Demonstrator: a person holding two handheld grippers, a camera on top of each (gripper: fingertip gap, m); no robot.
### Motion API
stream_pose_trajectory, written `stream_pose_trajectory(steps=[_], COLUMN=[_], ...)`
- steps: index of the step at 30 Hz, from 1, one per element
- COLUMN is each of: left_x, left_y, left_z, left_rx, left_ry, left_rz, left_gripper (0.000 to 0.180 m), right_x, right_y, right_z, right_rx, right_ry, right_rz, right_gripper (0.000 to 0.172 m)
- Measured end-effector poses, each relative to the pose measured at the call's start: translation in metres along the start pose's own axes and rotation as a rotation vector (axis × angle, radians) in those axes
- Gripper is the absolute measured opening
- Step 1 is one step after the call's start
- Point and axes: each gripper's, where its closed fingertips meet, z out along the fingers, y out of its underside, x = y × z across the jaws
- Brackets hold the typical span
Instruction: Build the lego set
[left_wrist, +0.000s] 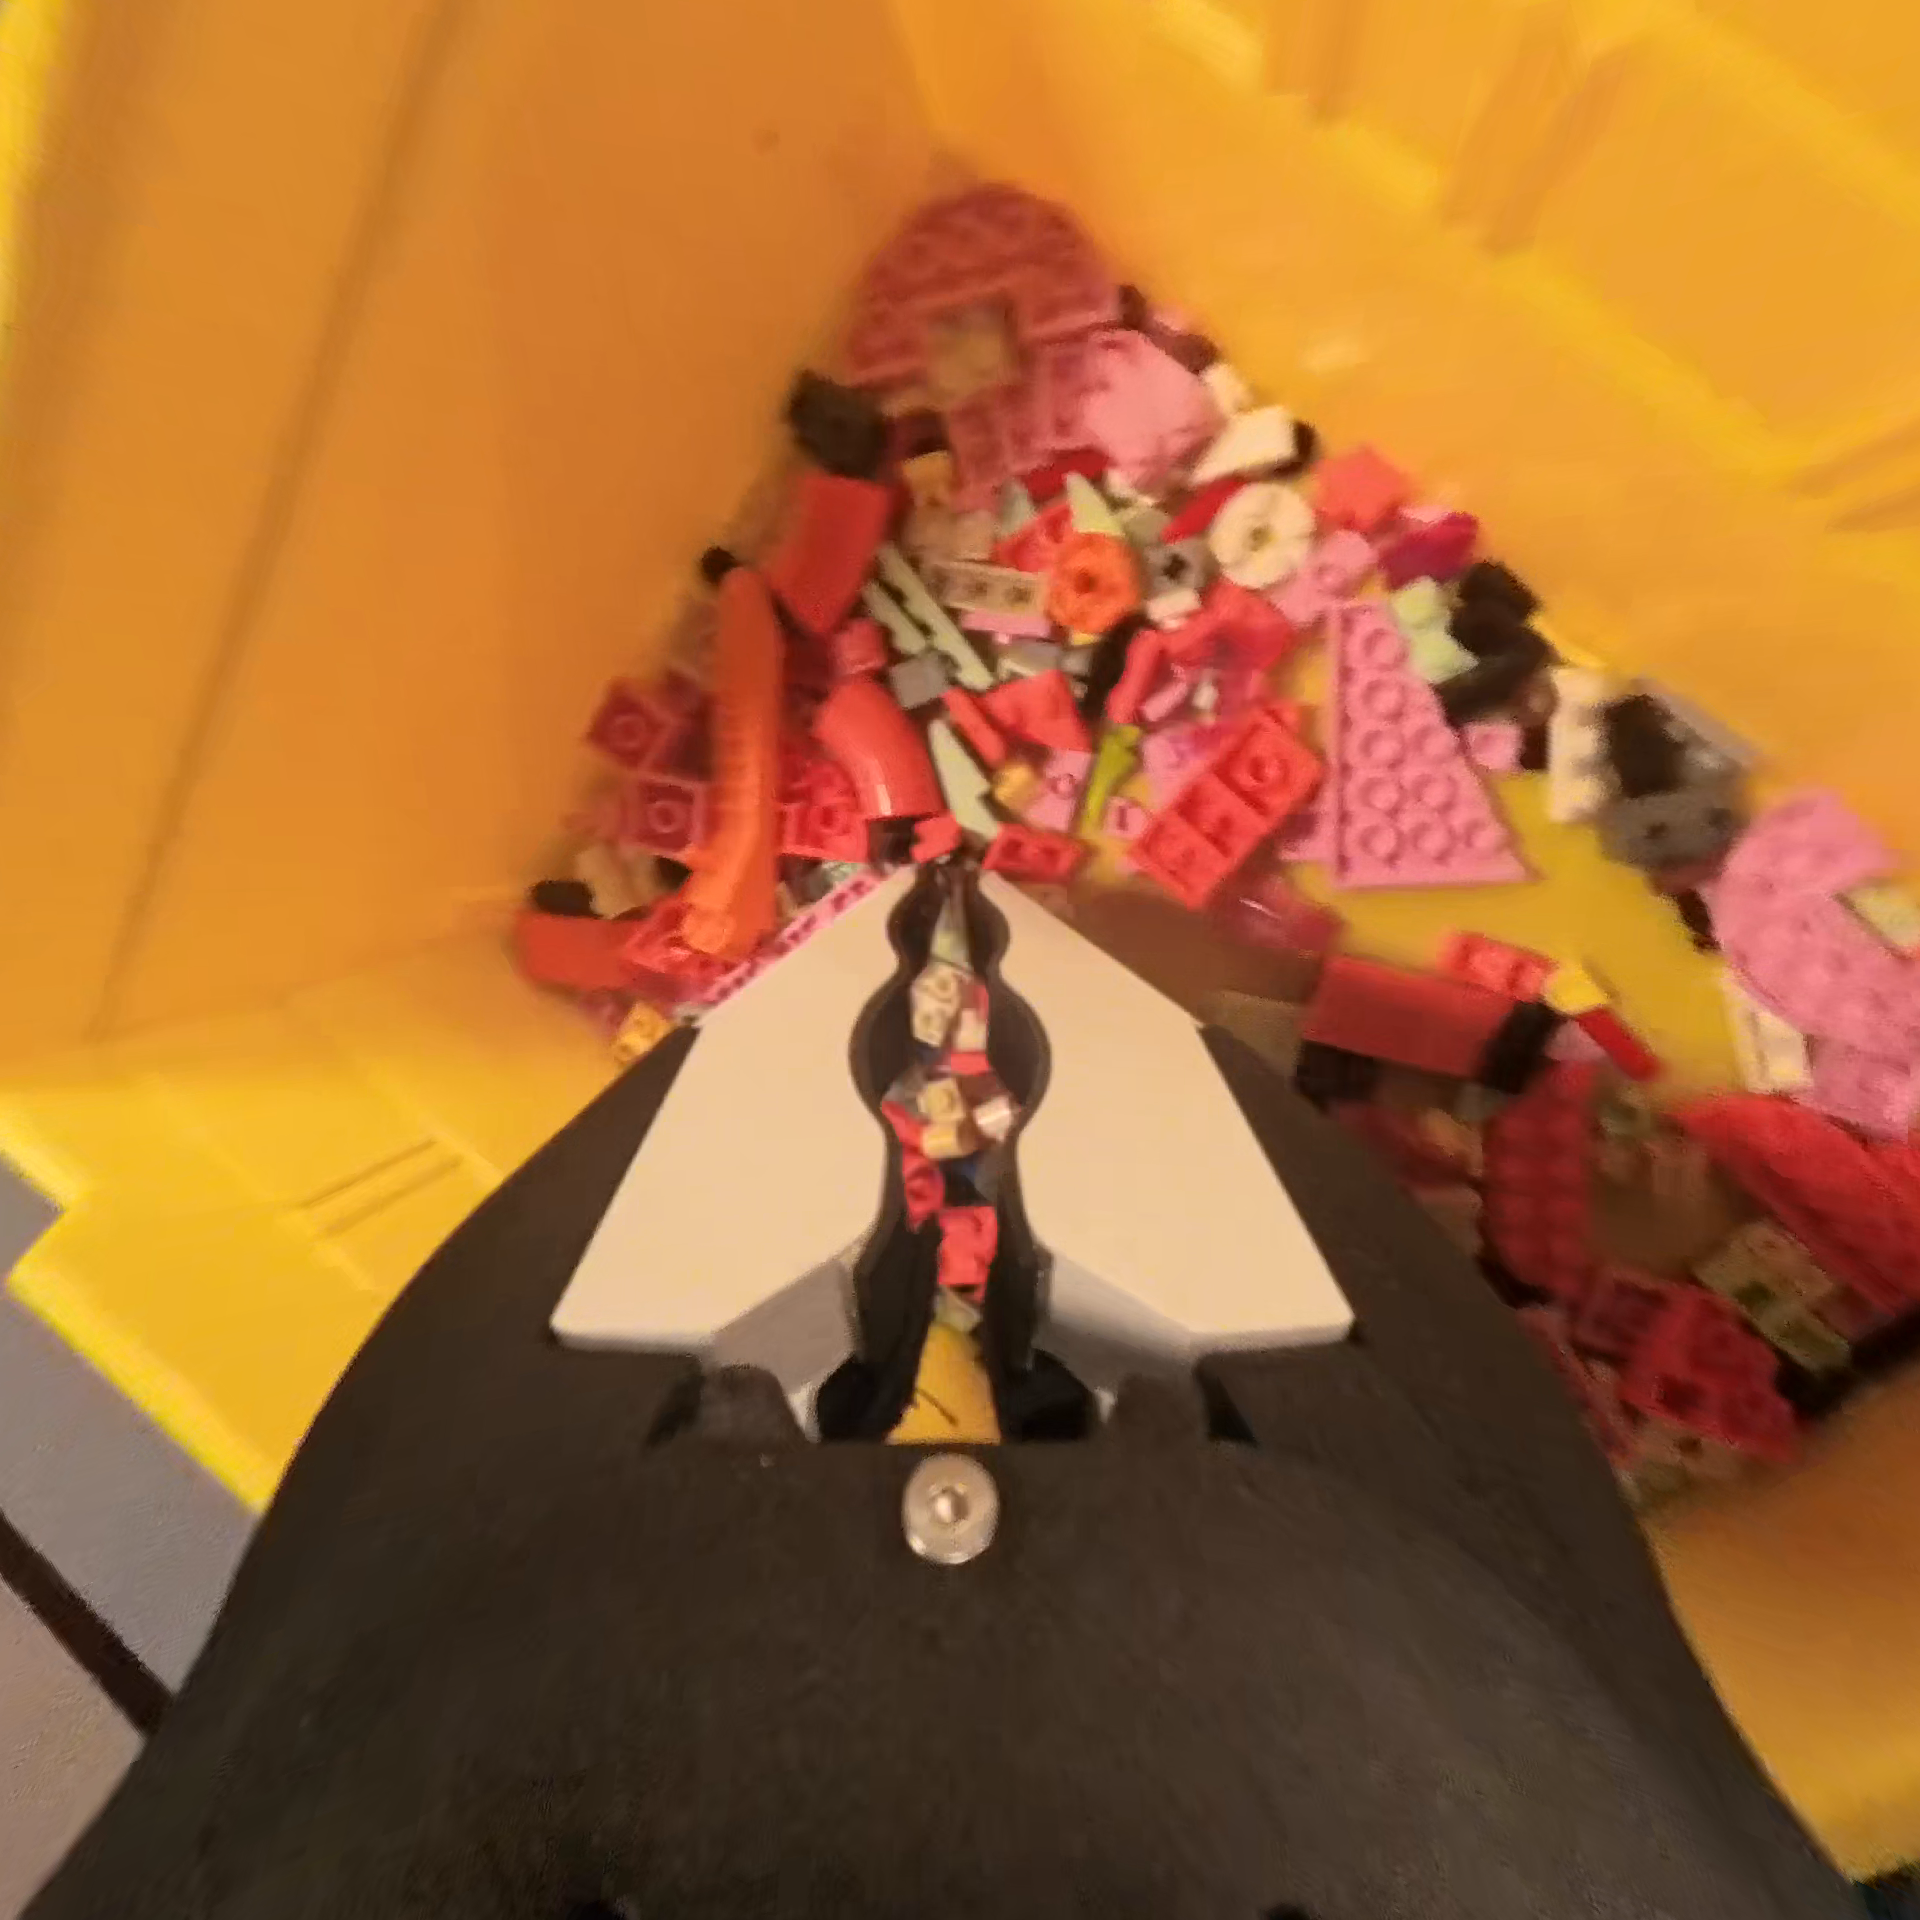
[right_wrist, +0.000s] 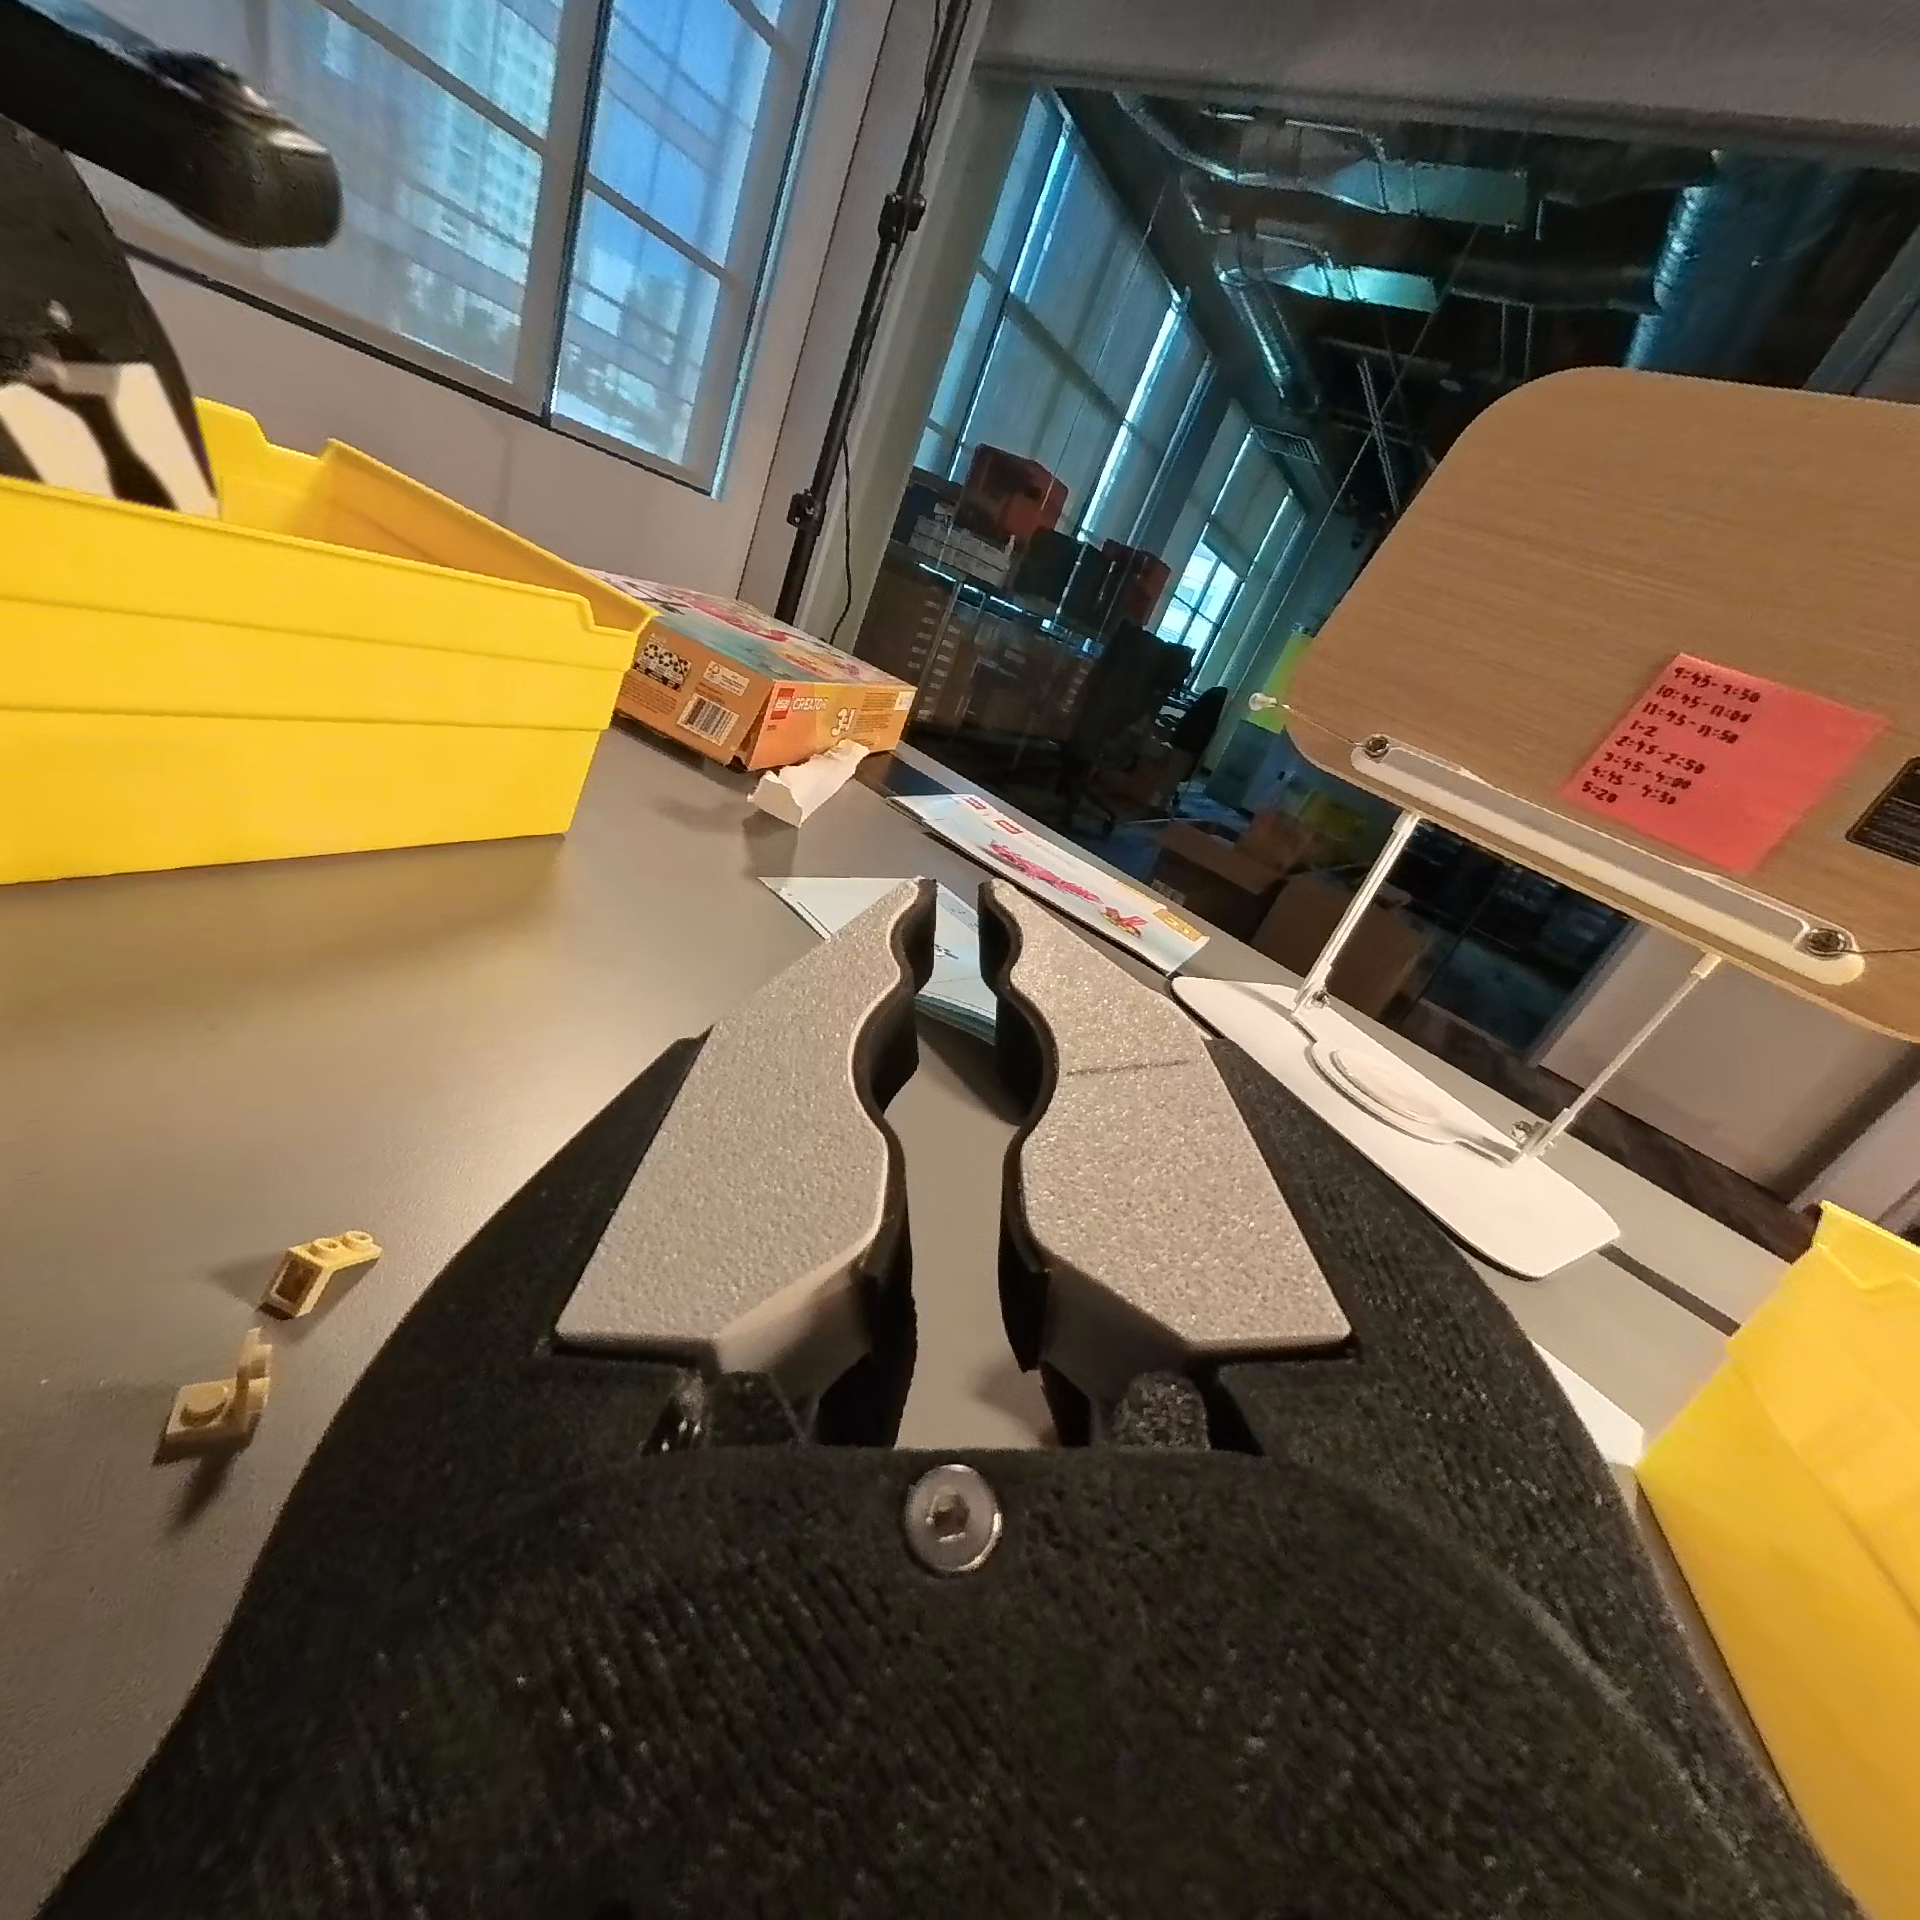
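My left gripper (left_wrist: 948, 868) is down inside a yellow bin (left_wrist: 416, 520), its tips in a pile of red, pink and pale bricks (left_wrist: 1091, 644). The jaws are closed to a thin slit, and a small red brick (left_wrist: 935, 836) sits pinched at the tips. The view is blurred. My right gripper (right_wrist: 951, 894) hovers low over the grey table (right_wrist: 416, 1039). Its jaws stand a narrow gap apart with only table and a booklet showing between them. Two small tan pieces (right_wrist: 317, 1273) (right_wrist: 218, 1397) lie on the table to its left. The left gripper's body (right_wrist: 94, 416) shows over the yellow bin (right_wrist: 291, 665).
A toy box (right_wrist: 769, 696) and a crumpled white paper (right_wrist: 805, 784) lie beyond the bin. Booklets (right_wrist: 1049, 883) lie ahead of my right gripper. A wooden board on a clear stand (right_wrist: 1610, 644) stands at the right. Another yellow bin (right_wrist: 1808, 1507) is at the near right. My right fingertips sit around 35 centimetres from my left ones.
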Motion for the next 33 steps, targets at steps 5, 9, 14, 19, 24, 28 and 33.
stream_pose_trajectory(steps=[5,9,14,19,24,28,33], left_x=[0.035,0.054,0.077,0.092,0.066,0.070,0.115], left_y=[-0.017,0.002,0.010,0.008,-0.001,-0.006,-0.003], left_z=[-0.020,-0.024,-0.025,-0.016,-0.008,-0.014,-0.031], left_rx=[0.100,0.030,0.039,0.027,0.005,0.046,0.056], left_ry=[0.216,0.266,0.388,0.434,0.301,0.391,0.556], left_rz=[0.075,0.230,0.280,0.346,0.315,0.285,0.352], left_gripper=[0.044,0.077,0.073,0.064,0.044,0.054,0.049], right_x=[0.001,0.001,0.001,0.001,0.001,0.002,0.001], right_y=[-0.001,-0.001,-0.002,-0.001,-0.001,-0.001,-0.001], right_z=[-0.001,-0.001,-0.001,-0.001,0.000,0.000,0.000], right_rx=[0.006,0.008,0.010,0.008,0.006,0.007,0.009], right_ry=[0.004,0.001,-0.001,0.000,0.002,0.008,0.007], right_rz=[0.003,0.004,0.006,0.004,0.002,0.013,0.013], right_gripper=[0.006,0.006,0.006,0.006,0.006,0.006,0.006])
